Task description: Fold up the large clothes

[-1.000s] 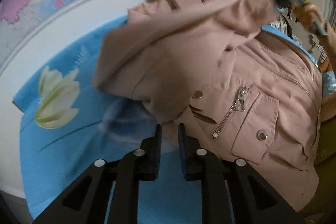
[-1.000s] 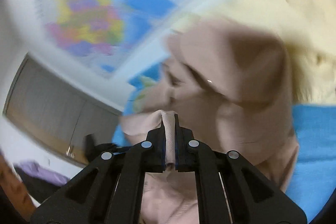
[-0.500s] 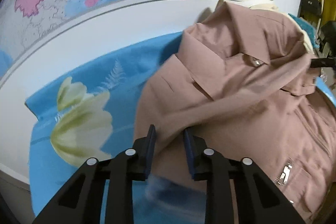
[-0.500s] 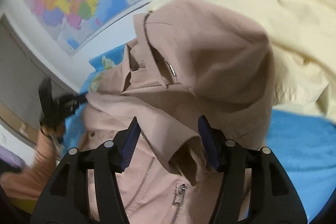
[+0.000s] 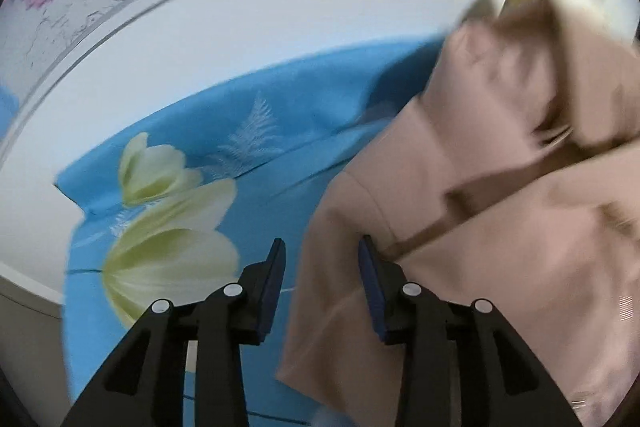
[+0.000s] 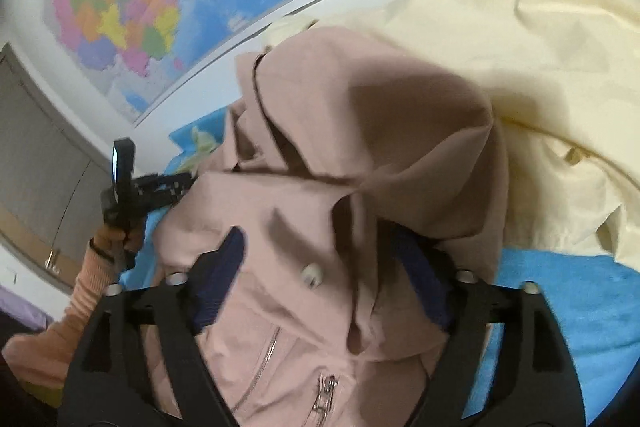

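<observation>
**Both grippers let go of the pink jacket**

The pink jacket (image 6: pixel 344 195) lies bunched on the blue flowered sheet (image 5: pixel 224 131), partly over a cream garment (image 6: pixel 540 39). The right gripper (image 6: pixel 320 267) opens wide, cloth below it but not pinched. The left gripper (image 5: pixel 322 259) is opening too, the jacket's edge loose between its jaws. The risk: the folded sleeve may slide back open, because nothing holds it.

Two claw-mounted fisheyes, close and angled down, from opposite sides of the shared pink jacket (image 5: pixel 500 227).
</observation>
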`<state>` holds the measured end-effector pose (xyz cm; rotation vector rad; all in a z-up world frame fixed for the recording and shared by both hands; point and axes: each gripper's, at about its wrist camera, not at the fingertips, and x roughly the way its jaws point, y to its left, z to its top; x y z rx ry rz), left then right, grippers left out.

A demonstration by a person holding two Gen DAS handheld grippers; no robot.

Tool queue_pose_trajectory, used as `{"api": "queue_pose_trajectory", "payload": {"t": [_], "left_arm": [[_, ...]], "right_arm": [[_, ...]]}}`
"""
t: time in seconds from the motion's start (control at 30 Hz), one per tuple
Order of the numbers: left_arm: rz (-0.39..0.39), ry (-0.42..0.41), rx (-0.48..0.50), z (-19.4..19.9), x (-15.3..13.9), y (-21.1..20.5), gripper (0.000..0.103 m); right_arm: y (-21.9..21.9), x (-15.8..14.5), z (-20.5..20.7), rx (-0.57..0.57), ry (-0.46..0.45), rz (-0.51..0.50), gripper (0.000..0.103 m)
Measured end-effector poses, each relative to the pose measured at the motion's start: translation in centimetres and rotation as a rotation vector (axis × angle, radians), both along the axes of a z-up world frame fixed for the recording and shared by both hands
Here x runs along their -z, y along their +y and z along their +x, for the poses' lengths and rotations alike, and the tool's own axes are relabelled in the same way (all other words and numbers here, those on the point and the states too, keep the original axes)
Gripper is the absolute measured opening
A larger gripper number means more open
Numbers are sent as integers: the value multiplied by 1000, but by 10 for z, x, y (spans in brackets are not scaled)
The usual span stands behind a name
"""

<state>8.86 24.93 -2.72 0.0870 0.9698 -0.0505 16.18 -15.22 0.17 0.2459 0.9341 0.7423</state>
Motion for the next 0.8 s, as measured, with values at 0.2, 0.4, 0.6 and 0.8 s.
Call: {"api": "queue_pose_trajectory", "payload": {"t": [0.2,0.4,0.6,0.8], "left_arm": [[-138,-101,15,-61,-22,13,73],[-316,-20,105,-114,5,3,86],[-312,25,169,-124,31,-38,76],[-353,-11,99,-122,27,-33,15]], "right_arm": [[10,15,-3,-31,-7,-93,73],[6,9,3,-66,22,-3,10],[-33,-13,5,-8,36,72,10],[-36,9,7,20,111,25,10]]}}
